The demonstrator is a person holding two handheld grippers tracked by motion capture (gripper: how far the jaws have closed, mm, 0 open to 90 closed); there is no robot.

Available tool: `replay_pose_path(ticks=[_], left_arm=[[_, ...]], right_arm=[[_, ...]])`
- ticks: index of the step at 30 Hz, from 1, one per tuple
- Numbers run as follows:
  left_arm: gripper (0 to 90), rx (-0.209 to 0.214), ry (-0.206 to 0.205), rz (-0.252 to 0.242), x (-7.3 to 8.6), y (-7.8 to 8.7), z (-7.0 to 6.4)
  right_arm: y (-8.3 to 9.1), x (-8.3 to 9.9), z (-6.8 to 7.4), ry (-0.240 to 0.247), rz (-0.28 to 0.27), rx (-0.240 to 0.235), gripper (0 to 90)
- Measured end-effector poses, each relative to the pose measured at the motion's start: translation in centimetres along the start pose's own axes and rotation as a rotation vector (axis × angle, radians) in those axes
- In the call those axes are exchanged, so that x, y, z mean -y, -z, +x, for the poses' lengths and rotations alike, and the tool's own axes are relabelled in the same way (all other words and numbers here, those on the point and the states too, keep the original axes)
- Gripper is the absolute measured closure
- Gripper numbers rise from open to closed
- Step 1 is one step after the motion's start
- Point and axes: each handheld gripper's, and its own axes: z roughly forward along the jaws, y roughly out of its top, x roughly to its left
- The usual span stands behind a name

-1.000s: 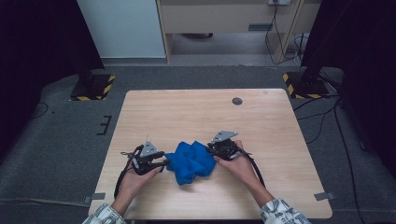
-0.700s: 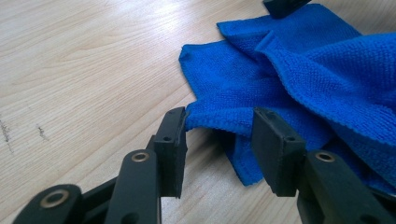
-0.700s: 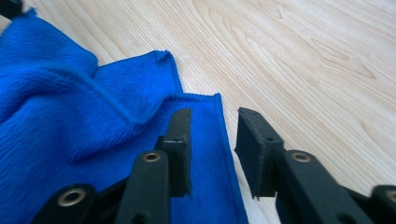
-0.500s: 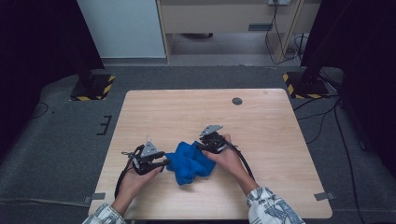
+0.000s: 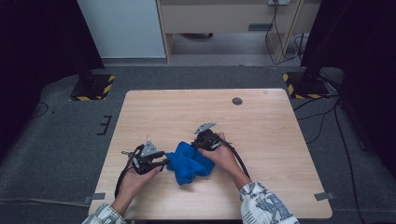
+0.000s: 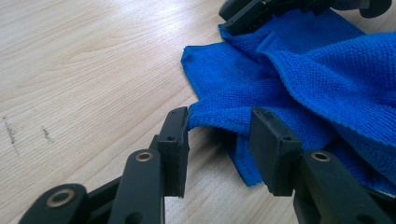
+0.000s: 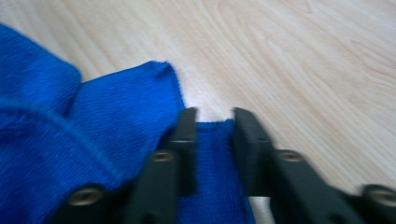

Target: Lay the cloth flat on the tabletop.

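A crumpled blue cloth [image 5: 187, 163] lies on the wooden table [image 5: 261, 126], near its front edge, between the two hands. My left gripper [image 5: 163, 162] rests at the cloth's left side. In the left gripper view its jaws [image 6: 219, 135] stand open, with a corner of the blue cloth [image 6: 289, 70] lying between them. My right gripper [image 5: 199, 143] sits over the cloth's upper right part. In the right gripper view it [image 7: 215, 119] is shut on a fold of the blue cloth [image 7: 116, 116], which fills the narrow gap between the jaws.
A small dark round disc [image 5: 237, 101] sits near the table's far edge. Bare wood stretches behind and to the right of the hands. Black stands with striped bases [image 5: 93, 88] flank the table on the floor.
The right hand has moved left and slightly away from the person, bringing its gripper over the cloth and bunching the cloth's right side. The left gripper has stayed in place.
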Motion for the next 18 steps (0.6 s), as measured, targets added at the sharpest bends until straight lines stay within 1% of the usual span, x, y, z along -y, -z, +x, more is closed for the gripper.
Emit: replay_pose_path(ticks=[2, 4, 7, 8, 9, 12, 13, 18], left_arm=[[57.8, -0.003, 0.0, 0.001, 0.0, -0.1, 0.1], [57.8, -0.006, -0.001, -0.002, 0.0, -0.1, 0.1], [57.7, -0.011, 0.001, -0.012, -0.1, 0.0, 0.2], [57.7, -0.014, 0.001, -0.009, -0.1, 0.0, 0.3], [57.7, -0.014, 0.001, -0.009, -0.1, 0.0, 0.3], [57.6, -0.02, 0.005, -0.012, -0.1, -0.1, 0.4], [57.5, -0.02, 0.005, -0.012, -0.1, 0.0, 0.4], [57.4, -0.015, 0.0, -0.009, -0.1, 0.0, 0.2]], right_arm=[[0.1, 0.0, 0.0, -0.001, 0.006, -0.007, 87.9], [0.2, 0.1, -0.1, 0.007, 0.011, 0.003, 88.3], [0.8, 0.3, -0.4, 0.008, 0.002, 0.027, 88.5], [1.4, 0.6, -0.8, -0.001, -0.009, 0.046, 88.5], [1.4, 0.6, -0.8, -0.001, -0.009, 0.046, 88.5], [2.4, 1.1, -1.7, -0.026, -0.027, 0.065, 88.4], [3.0, 1.4, -2.2, -0.032, -0.029, 0.071, 88.4], [3.7, 1.8, -2.8, -0.039, -0.028, 0.081, 88.4]])
